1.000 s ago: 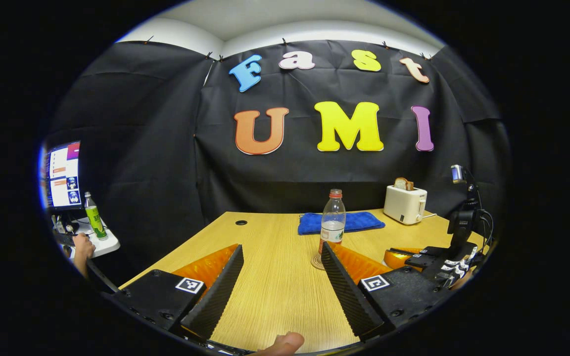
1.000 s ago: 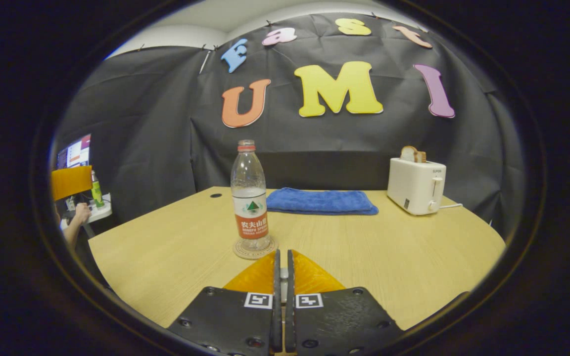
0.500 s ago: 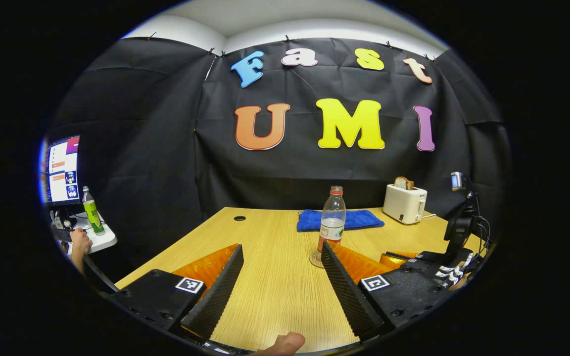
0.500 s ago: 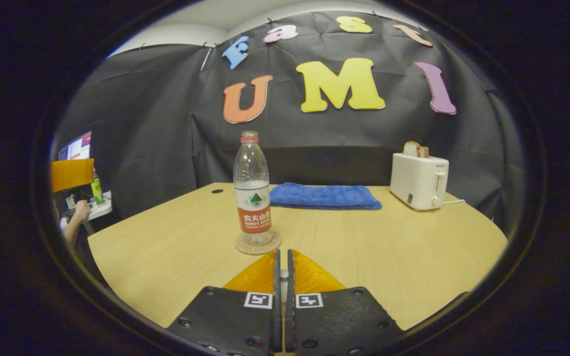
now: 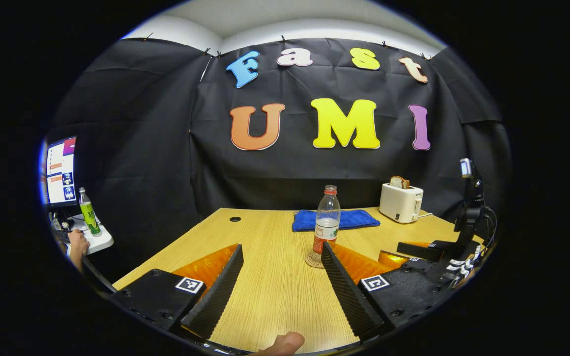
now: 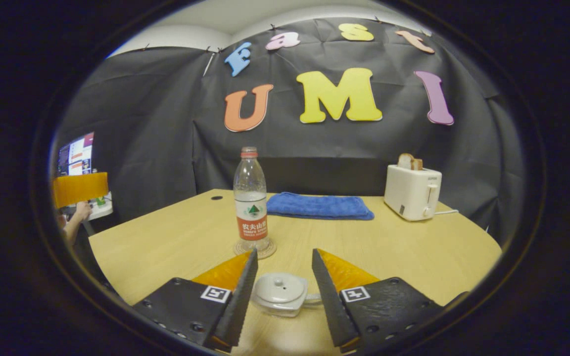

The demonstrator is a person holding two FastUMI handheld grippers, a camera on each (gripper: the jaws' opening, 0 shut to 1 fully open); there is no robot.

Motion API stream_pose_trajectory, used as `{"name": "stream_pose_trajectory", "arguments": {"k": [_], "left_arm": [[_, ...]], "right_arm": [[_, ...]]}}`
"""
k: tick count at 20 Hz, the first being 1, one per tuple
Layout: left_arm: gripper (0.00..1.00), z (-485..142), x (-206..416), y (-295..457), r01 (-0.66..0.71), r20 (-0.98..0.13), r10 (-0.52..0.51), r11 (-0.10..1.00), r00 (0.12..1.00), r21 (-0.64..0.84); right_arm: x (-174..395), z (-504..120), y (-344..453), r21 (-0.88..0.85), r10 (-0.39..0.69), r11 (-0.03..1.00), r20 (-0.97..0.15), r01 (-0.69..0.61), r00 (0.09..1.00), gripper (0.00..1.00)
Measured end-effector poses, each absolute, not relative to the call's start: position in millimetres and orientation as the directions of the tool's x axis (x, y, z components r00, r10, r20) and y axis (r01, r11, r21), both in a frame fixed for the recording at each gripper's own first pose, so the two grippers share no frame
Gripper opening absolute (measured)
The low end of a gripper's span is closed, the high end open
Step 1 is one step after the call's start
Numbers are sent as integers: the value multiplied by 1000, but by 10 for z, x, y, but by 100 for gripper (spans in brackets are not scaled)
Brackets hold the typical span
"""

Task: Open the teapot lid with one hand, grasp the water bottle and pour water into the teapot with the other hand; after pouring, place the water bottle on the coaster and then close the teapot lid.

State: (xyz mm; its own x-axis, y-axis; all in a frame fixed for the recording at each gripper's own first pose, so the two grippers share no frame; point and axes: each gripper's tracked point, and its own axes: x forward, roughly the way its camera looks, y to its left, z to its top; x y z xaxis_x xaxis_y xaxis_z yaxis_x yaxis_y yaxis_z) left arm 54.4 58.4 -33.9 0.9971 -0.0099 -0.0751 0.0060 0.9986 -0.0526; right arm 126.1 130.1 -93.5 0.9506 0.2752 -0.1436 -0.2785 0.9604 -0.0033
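Between open right tongs (image 6: 281, 287) — round glass teapot (image 6: 280, 295).

At the bottom of the right gripper view, the teapot (image 6: 280, 294) sits partly hidden between the jaws; its spout probably lies behind one finger.

Even, moderately bright overhead light; the worktop (image 5: 275, 277) shows soft, short shadows and a mild sheen. Fisheye distortion bows the worktop edge and the wall toward the rim (strongest at the sides). Focus is sharp at centre; the teapot (image 6: 280, 294), close to the lens, looks pale and slightly soft.
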Motion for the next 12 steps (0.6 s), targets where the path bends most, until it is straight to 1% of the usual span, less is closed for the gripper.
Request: {"name": "stream_pose_trajectory", "arguments": {"k": [1, 2, 4, 6, 9, 12], "left_arm": [[99, -340, 545, 584, 4, -75, -8, 999, 997, -53], [99, -338, 559, 570, 4, -73, -8, 999, 997, -53], [99, -355, 561, 539, 11, -76, -14, 999, 997, -51], [99, -362, 554, 519, 9, -78, -12, 999, 997, -42], [99, -343, 558, 469, 8, -68, -10, 1000, 998, -28], [99, -345, 559, 354, 18, -68, -21, 999, 997, -40]], "right_arm": [[1212, -877, 1276, -8, 280, 959, -132, -284, 951, 69], [1159, -828, 1239, -13, 282, 958, -120, -285, 952, 75], [1065, -748, 1128, -20, 276, 960, -98, -279, 956, 81], [966, -702, 1012, -22, 268, 962, -85, -270, 960, 83], [820, -629, 805, -8, 252, 967, -64, -253, 966, 83], [659, -501, 546, -2, 216, 976, -41, -217, 975, 85]]}}
